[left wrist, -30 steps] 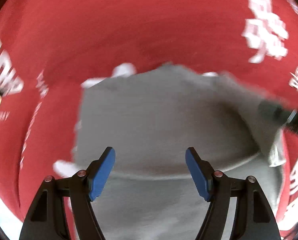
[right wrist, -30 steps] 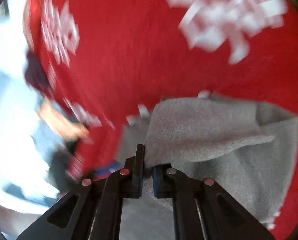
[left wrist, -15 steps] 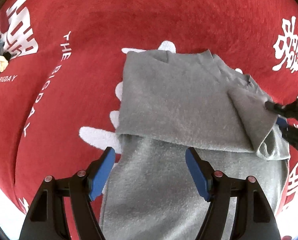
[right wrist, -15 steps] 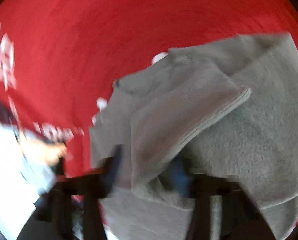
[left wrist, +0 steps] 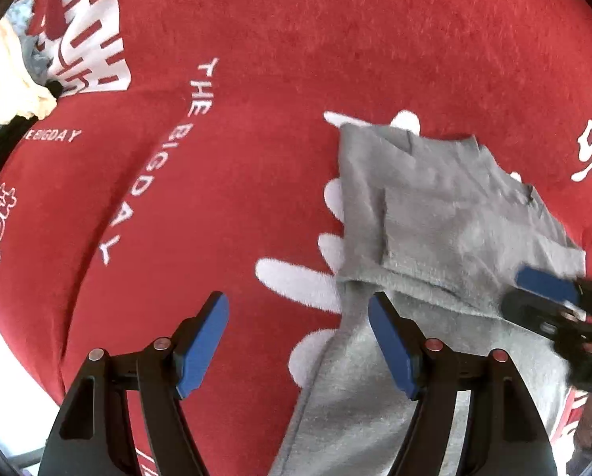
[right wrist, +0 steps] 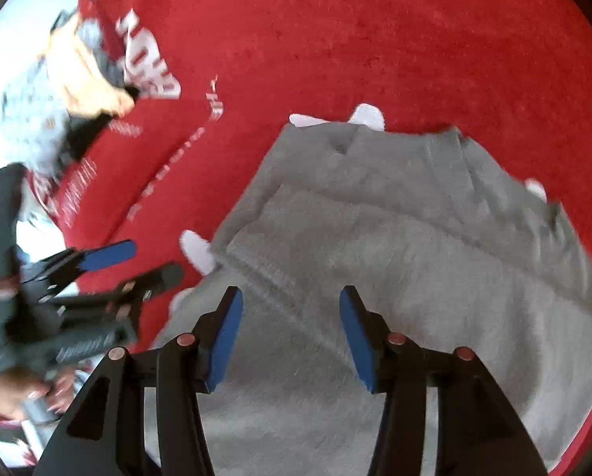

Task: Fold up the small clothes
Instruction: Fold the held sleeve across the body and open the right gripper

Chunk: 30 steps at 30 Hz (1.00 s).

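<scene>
Grey garment (right wrist: pixel 375 238) lies half-folded on red cloth (left wrist: pixel 256 59). Left gripper (left wrist: pixel 298 341) & right gripper (right wrist: pixel 288 333) both apart, holding nothing. Risk: a finger catches the loose top layer, fold opens.

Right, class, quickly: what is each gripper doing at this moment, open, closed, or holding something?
Left gripper: open, holding nothing, at the left edge of the grey garment.
Right gripper: open, holding nothing, over the garment.

- Domestic setting: red plush printed cloth (left wrist: pixel 280 39) with white lettering covers the surface.
- Heap of loose cream, grey and black garments (left wrist: pixel 10 79) at its far-left edge.
</scene>
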{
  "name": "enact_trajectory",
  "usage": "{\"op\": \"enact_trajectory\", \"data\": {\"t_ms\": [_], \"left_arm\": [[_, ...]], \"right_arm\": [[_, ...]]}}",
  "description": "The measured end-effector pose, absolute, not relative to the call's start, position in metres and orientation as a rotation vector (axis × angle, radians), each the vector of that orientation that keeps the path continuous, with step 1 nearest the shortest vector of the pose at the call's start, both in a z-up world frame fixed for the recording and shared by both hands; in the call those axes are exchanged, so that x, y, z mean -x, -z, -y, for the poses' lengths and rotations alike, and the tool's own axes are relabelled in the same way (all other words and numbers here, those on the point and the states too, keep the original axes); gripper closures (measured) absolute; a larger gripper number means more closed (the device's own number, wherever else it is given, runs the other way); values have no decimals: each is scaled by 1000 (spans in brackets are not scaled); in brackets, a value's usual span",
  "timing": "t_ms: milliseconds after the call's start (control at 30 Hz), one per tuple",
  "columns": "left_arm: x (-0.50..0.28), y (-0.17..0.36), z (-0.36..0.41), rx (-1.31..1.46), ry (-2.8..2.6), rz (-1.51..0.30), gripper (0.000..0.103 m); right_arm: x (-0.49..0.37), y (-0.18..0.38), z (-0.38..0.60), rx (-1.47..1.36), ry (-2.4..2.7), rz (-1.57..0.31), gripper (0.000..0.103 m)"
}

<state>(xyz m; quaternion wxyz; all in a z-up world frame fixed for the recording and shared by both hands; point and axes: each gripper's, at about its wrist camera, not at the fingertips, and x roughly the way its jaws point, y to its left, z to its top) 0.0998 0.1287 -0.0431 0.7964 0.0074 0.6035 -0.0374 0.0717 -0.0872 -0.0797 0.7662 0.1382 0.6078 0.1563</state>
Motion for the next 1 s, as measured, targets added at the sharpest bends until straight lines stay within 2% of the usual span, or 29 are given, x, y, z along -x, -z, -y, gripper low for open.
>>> {"op": "enact_trajectory", "data": {"t_ms": [233, 433, 533, 633, 800, 900, 967, 1000], "left_arm": [[-110, 42, -87, 7, 224, -1272, 29], [-124, 79, -35, -20, 259, -1348, 29], [-124, 84, -28, -64, 230, -1353, 29], [-120, 86, -26, -141, 220, -1349, 29], [-116, 95, -27, -181, 208, -1371, 29], [-112, 89, -27, -181, 197, -1386, 29], [-107, 86, -26, -198, 201, -1407, 29], [-104, 84, -25, -207, 203, -1417, 29]], "right_arm": [[29, 97, 262, -837, 113, -1291, 48], [80, 128, 328, -1125, 303, -1226, 50], [82, 136, 343, -1217, 323, -1163, 96], [87, 122, 355, -1153, 329, -1122, 96], [97, 131, 363, -1118, 301, -1190, 94], [94, 117, 359, -1043, 244, -1239, 80], [93, 108, 350, -980, 208, -1283, 58], [93, 103, 344, -949, 187, -1302, 54]]}}
